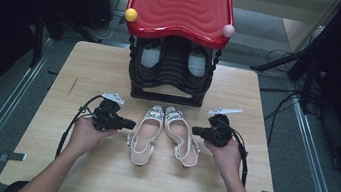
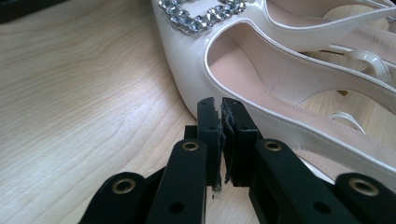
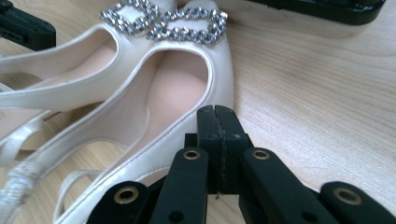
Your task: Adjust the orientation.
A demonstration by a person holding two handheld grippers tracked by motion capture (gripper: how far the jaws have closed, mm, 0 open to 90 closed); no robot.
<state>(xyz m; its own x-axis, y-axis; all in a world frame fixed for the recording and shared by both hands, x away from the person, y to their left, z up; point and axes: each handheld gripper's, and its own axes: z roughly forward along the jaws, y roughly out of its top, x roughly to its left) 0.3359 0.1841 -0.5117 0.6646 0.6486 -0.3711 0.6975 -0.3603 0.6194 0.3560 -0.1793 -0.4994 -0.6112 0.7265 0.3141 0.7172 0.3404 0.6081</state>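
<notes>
Both grippers [image 1: 130, 124] [image 1: 195, 129] level, pressed together, seemingly empty, flanking the white shoes [image 1: 165, 133].

Two bare forearms, no sleeves. Each hand carries a black two-jaw gripper, left [image 1: 127, 123] and right [image 1: 197, 130], with brass-ringed pivots, a grey three-cornered top plate and a trailing black cable.

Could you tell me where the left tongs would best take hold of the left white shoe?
Probably the side wall of the left white shoe, from its outer side: that thin, raised edge faces the left tongs, which are shut beside it, so they must open first.
</notes>
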